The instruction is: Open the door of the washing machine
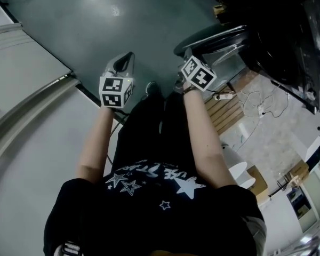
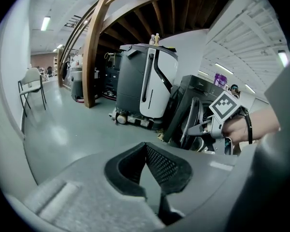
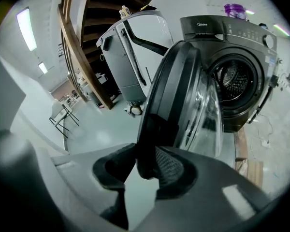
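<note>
The dark grey washing machine [image 3: 249,47] stands with its round door [image 3: 183,105] swung wide open, and the drum [image 3: 234,81] shows inside. My right gripper [image 3: 145,161] is shut on the door's outer rim, which sits between its pads. In the head view the right gripper [image 1: 180,83] is at the door's edge [image 1: 218,39]. My left gripper [image 2: 146,151] is shut and empty, and hangs over the green floor to the left of the door [image 2: 191,120]. The head view shows the left gripper [image 1: 129,56] with its fingers meeting at the tip.
A grey and white floor-cleaning machine [image 2: 145,86] stands left of the washer, by a curved wooden beam [image 2: 94,57]. A chair [image 2: 31,88] is at the far left. The washer stands on a wooden pallet [image 1: 229,111], with a power strip and cables [image 1: 224,96] beside it.
</note>
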Demonstrator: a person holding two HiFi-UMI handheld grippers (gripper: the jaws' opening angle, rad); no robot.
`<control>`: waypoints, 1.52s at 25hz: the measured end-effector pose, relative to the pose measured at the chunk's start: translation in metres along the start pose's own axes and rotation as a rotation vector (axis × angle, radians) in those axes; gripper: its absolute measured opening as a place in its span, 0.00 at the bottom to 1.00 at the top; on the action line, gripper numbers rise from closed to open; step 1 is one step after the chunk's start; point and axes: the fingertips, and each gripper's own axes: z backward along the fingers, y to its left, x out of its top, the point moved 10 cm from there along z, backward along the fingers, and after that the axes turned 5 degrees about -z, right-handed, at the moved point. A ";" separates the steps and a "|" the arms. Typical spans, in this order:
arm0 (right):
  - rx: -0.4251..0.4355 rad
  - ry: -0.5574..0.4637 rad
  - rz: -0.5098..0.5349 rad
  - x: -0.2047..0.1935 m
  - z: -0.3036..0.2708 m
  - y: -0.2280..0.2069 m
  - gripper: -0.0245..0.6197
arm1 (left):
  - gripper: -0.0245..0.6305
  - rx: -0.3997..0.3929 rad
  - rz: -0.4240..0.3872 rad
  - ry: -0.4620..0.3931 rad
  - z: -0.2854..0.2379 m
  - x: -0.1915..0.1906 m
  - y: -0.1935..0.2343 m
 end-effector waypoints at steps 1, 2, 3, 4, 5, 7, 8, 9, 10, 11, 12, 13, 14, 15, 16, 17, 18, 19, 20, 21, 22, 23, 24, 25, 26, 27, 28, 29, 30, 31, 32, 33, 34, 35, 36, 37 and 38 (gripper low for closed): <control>-0.004 0.001 -0.013 0.002 -0.004 0.006 0.23 | 0.05 0.010 0.008 -0.003 0.002 0.000 0.005; -0.006 0.001 -0.024 0.005 -0.008 0.011 0.23 | 0.05 0.019 0.017 -0.006 0.003 0.001 0.010; -0.006 -0.001 -0.033 0.008 -0.012 0.016 0.23 | 0.05 0.028 0.028 -0.010 0.004 0.002 0.014; -0.005 -0.004 -0.042 0.011 -0.016 0.021 0.23 | 0.05 0.036 0.038 -0.014 0.004 0.003 0.018; -0.005 -0.007 -0.050 0.014 -0.020 0.025 0.23 | 0.05 0.044 0.049 -0.017 0.005 0.004 0.021; -0.004 -0.015 -0.072 0.019 -0.028 0.034 0.23 | 0.05 0.056 0.066 -0.020 0.005 0.006 0.030; -0.003 -0.019 -0.086 0.022 -0.032 0.039 0.23 | 0.05 0.062 0.072 -0.020 0.005 0.006 0.035; -0.001 -0.022 -0.101 0.024 -0.036 0.045 0.23 | 0.05 0.069 0.076 -0.020 0.004 0.007 0.041; 0.001 -0.025 -0.117 0.027 -0.040 0.051 0.23 | 0.05 0.074 0.079 -0.020 0.002 0.009 0.047; 0.003 -0.026 -0.133 0.031 -0.045 0.057 0.23 | 0.05 0.079 0.081 -0.020 0.000 0.011 0.054; 0.006 -0.027 -0.147 0.034 -0.049 0.063 0.23 | 0.05 0.084 0.083 -0.018 -0.002 0.013 0.062; 0.009 -0.029 -0.157 0.037 -0.053 0.069 0.23 | 0.05 0.087 0.083 -0.015 -0.005 0.016 0.069; 0.013 -0.031 -0.162 0.041 -0.057 0.075 0.23 | 0.05 0.090 0.084 -0.012 -0.008 0.019 0.077; 0.019 -0.033 -0.162 0.046 -0.063 0.081 0.23 | 0.05 0.092 0.088 -0.010 -0.012 0.023 0.084; 0.025 -0.033 -0.161 0.052 -0.070 0.087 0.24 | 0.05 0.090 0.091 -0.007 -0.016 0.027 0.090; 0.030 -0.031 -0.164 0.056 -0.075 0.092 0.24 | 0.05 0.085 0.090 -0.003 -0.020 0.030 0.093; 0.033 -0.029 -0.176 0.060 -0.079 0.095 0.24 | 0.05 0.078 0.083 0.000 -0.024 0.034 0.096; 0.034 -0.031 -0.194 0.063 -0.084 0.098 0.24 | 0.05 0.072 0.073 0.000 -0.028 0.038 0.098; 0.037 -0.039 -0.211 0.068 -0.089 0.102 0.23 | 0.05 0.068 0.066 -0.002 -0.032 0.042 0.101; 0.040 -0.051 -0.225 0.073 -0.094 0.107 0.23 | 0.05 0.064 0.063 -0.006 -0.036 0.045 0.105; 0.042 -0.061 -0.234 0.078 -0.099 0.112 0.23 | 0.05 0.062 0.065 -0.008 -0.039 0.047 0.109; 0.043 -0.068 -0.240 0.082 -0.103 0.117 0.23 | 0.05 0.059 0.070 -0.009 -0.040 0.049 0.112; 0.044 -0.073 -0.244 0.085 -0.107 0.122 0.23 | 0.05 0.057 0.075 -0.007 -0.041 0.049 0.115; 0.046 -0.076 -0.246 0.089 -0.111 0.126 0.23 | 0.05 0.055 0.078 -0.003 -0.042 0.050 0.117; 0.048 -0.078 -0.246 0.093 -0.115 0.129 0.23 | 0.05 0.052 0.079 0.001 -0.044 0.050 0.119; 0.051 -0.079 -0.245 0.097 -0.119 0.132 0.23 | 0.05 0.049 0.079 0.006 -0.047 0.051 0.120; 0.053 -0.081 -0.241 0.100 -0.122 0.133 0.23 | 0.05 0.047 0.077 0.009 -0.048 0.051 0.120; 0.056 -0.082 -0.236 0.103 -0.125 0.135 0.23 | 0.05 0.045 0.075 0.008 -0.049 0.052 0.121; 0.060 -0.083 -0.229 0.106 -0.127 0.136 0.23 | 0.05 0.044 0.074 0.006 -0.050 0.053 0.121; 0.065 -0.084 -0.224 0.109 -0.128 0.137 0.23 | 0.05 0.044 0.073 0.002 -0.049 0.055 0.123; 0.069 -0.084 -0.222 0.111 -0.129 0.139 0.23 | 0.05 0.044 0.072 -0.003 -0.048 0.057 0.124; 0.073 -0.084 -0.223 0.113 -0.129 0.141 0.23 | 0.05 0.043 0.071 -0.007 -0.046 0.059 0.126; 0.077 -0.082 -0.227 0.114 -0.129 0.143 0.23 | 0.05 0.043 0.068 -0.012 -0.044 0.060 0.127; 0.081 -0.079 -0.230 0.114 -0.127 0.144 0.23 | 0.05 0.044 0.064 -0.017 -0.041 0.061 0.127; 0.085 -0.074 -0.232 0.114 -0.124 0.145 0.23 | 0.05 0.047 0.058 -0.024 -0.037 0.063 0.127; 0.089 -0.072 -0.232 0.114 -0.119 0.145 0.23 | 0.05 0.051 0.051 -0.033 -0.033 0.065 0.126; 0.096 -0.071 -0.228 0.113 -0.114 0.146 0.23 | 0.05 0.056 0.044 -0.041 -0.027 0.067 0.124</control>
